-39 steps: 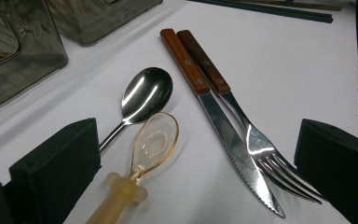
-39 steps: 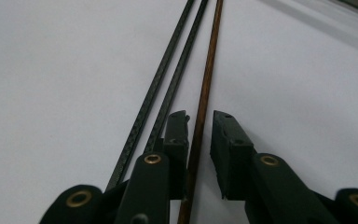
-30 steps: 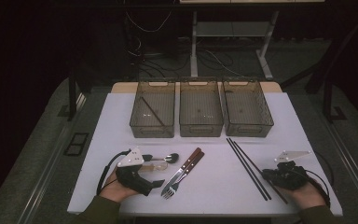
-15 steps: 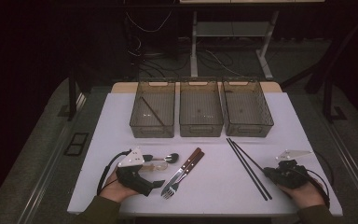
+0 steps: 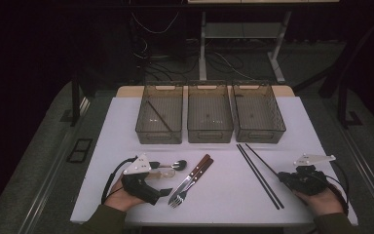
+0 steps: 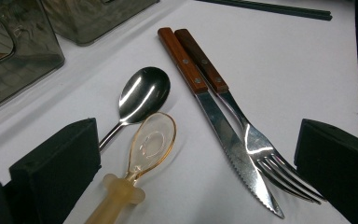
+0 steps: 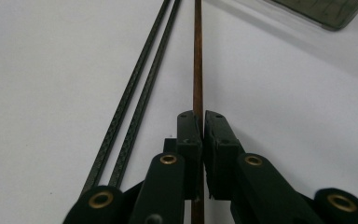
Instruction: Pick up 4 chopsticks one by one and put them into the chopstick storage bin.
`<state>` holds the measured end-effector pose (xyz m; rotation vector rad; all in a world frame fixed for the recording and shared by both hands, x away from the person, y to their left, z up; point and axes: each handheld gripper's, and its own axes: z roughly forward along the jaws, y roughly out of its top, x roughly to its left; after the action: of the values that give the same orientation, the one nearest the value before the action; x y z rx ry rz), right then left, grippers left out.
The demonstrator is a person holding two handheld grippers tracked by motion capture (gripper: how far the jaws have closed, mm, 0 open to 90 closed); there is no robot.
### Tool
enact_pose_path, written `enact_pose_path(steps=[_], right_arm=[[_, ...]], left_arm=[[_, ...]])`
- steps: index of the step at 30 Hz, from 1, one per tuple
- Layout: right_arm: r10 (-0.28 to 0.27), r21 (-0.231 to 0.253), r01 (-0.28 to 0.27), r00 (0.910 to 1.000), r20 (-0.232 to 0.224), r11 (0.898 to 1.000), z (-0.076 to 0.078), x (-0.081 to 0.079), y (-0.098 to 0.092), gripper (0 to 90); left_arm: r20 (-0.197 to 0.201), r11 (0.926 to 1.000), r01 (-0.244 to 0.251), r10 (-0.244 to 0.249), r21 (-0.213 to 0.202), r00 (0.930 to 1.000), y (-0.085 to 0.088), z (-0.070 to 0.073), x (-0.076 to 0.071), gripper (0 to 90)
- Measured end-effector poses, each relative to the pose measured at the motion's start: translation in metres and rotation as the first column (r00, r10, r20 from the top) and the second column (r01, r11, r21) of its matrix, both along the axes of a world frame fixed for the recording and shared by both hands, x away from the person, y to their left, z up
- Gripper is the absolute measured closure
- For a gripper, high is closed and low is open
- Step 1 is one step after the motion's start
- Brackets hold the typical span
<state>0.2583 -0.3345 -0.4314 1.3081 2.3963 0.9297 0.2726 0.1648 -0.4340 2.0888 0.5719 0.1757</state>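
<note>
My right claw (image 7: 198,122) has just been closing, and its jaws now pinch a thin brown chopstick (image 7: 198,56) — the stick runs straight up between the pads and away across the white table (image 7: 46,70). Just to its left in the right gripper view lie two black chopsticks (image 7: 137,88), side by side and touching along their length, angled slightly toward the brown one without meeting it near my jaws. From the high view, the right claw (image 5: 285,176) sits near the table's front right edge, with the brown chopstick (image 5: 260,158) reaching from it toward the rightmost of three clear bins (image 5: 258,113).

My left claw (image 6: 196,154) is spread wide and holds nothing — its two black pads stand either side of the cutlery. Between them lie a metal spoon (image 6: 142,93), an amber plastic spoon (image 6: 149,142) just beside it, and a wooden-handled knife (image 6: 209,102) and fork (image 6: 242,126) lying together, the fork's tines partly over the blade. In the high view the left claw (image 5: 163,192) rests at the front left of the table.
</note>
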Motion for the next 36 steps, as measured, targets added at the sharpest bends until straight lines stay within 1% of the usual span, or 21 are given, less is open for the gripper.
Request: enact_pose_path(steps=[3,6,10,15,16,17,20,22,24,28,32,36], right_arm=[[-0.002,0.010,0.002,1.0000,0.006,1.000,0.002,0.000,-0.001,85.5],[0.010,0.021,-0.010,0.9999,0.004,1.000,0.003,0.001,-0.002,85.6],[0.024,0.037,-0.024,0.9997,0.001,0.999,0.007,0.002,-0.001,85.6],[0.031,0.067,-0.031,0.9995,0.004,0.997,0.013,0.003,-0.001,85.6],[0.038,0.072,-0.039,0.9992,0.008,0.997,0.015,0.004,-0.001,85.6],[0.042,0.079,-0.043,0.9990,0.012,0.996,0.016,0.004,0.000,85.6],[0.048,0.090,-0.050,0.9987,0.019,0.995,0.020,0.005,0.002,85.6],[0.059,0.100,-0.061,0.9979,0.026,0.993,0.022,0.006,0.003,85.6],[0.064,0.114,-0.067,0.9974,0.034,0.991,0.025,0.007,0.005,85.6],[0.075,0.135,-0.080,0.9962,0.045,0.988,0.030,0.010,0.010,85.6],[0.092,0.155,-0.100,0.9941,0.058,0.983,0.035,0.016,0.018,85.8],[0.113,0.152,-0.121,0.9919,0.058,0.981,0.039,0.021,0.027,85.8]], left_arm=[[-0.002,1.0000,-0.002,0.002,-0.003,1.0000,0.000,0.000,0.000,0.0],[-0.001,1.0000,0.000,0.000,0.001,1.0000,0.000,0.000,0.000,0.0],[-0.004,1.0000,-0.004,0.004,-0.005,1.0000,0.000,0.000,0.000,0.0],[-0.004,1.0000,-0.002,0.002,-0.003,1.0000,0.000,0.000,0.000,0.0],[-0.003,1.0000,-0.001,0.001,0.001,1.0000,0.000,0.000,0.000,0.0],[-0.004,1.0000,-0.003,0.003,-0.005,1.0000,0.000,0.000,0.000,0.0],[-0.006,1.0000,-0.004,0.004,-0.006,1.0000,0.000,0.000,0.000,0.0],[-0.003,1.0000,0.001,-0.001,0.001,1.0000,0.000,0.000,0.001,0.0],[-0.004,1.0000,-0.002,0.002,-0.004,1.0000,0.000,0.000,0.000,0.0],[-0.005,1.0000,-0.002,0.002,-0.003,1.0000,-0.001,0.000,0.000,0.0],[-0.005,1.0000,-0.003,0.003,-0.004,1.0000,-0.001,0.000,0.000,0.0],[-0.005,1.0000,-0.005,0.005,-0.006,1.0000,-0.001,-0.001,0.000,0.0]])
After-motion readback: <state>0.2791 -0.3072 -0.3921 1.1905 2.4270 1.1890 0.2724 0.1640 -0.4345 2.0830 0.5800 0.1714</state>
